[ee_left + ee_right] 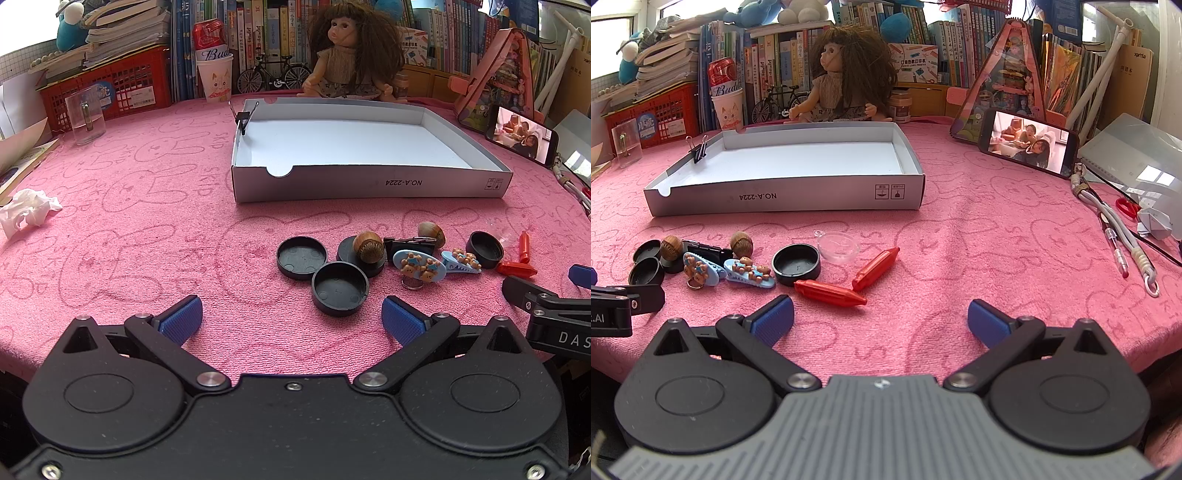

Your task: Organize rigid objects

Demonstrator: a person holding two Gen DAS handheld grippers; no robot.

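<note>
A shallow white cardboard box (pixel 369 184) (pixel 783 201) lies empty on the pink cloth, with a black binder clip (pixel 243 120) (pixel 699 150) on its left wall. In front of it lie several black round lids (pixel 340 288) (pixel 796 265), two acorns (pixel 368 245) (pixel 741 243), two blue bear hair clips (pixel 419 266) (pixel 750 275), two red crayon-shaped pieces (pixel 831 292) (pixel 516 268) and a clear small lid (pixel 838 246). My left gripper (pixel 291 319) hovers open just before the lids. My right gripper (pixel 881 320) is open, with the red pieces just beyond its left finger.
A doll (pixel 351 55), a toy bicycle (pixel 273 74), a cup with a can (pixel 214 74), a red basket (pixel 107 88) and books line the back. A phone (pixel 1027 146), cords (pixel 1123 236) and pens lie at the right. Crumpled tissue (pixel 27 212) and a clear cup (pixel 85 120) sit left.
</note>
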